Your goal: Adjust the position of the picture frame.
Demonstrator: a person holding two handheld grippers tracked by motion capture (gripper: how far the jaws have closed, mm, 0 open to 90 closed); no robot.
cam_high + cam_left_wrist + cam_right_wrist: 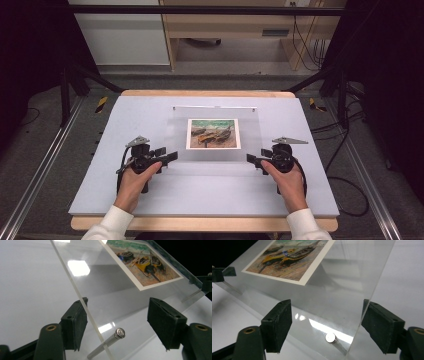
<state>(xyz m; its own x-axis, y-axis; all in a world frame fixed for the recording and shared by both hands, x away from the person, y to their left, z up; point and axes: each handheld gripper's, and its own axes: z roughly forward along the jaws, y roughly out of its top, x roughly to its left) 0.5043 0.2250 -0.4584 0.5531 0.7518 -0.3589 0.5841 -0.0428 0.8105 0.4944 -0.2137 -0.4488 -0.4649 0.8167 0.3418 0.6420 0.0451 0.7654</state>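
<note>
A clear acrylic sheet (248, 131) lies on the pale mat, with a boat picture (213, 134) at its middle. My left gripper (169, 156) is at the sheet's near left corner and my right gripper (252, 160) at its near right corner. In the left gripper view the sheet's edge (82, 302) runs beside one pad, the other pad stands well off, and the left gripper (117, 315) is open. In the right gripper view the right gripper (327, 317) straddles the corner of the sheet (352, 277), open, with neither pad pressing on it. The picture (145, 262) (289, 257) shows through the sheet.
A small metal pin (119, 333) (330, 338) sits under each near corner of the sheet. The pale mat (125, 130) covers a wooden table with room on both sides. Black frame posts and cables stand beyond the table's far corners.
</note>
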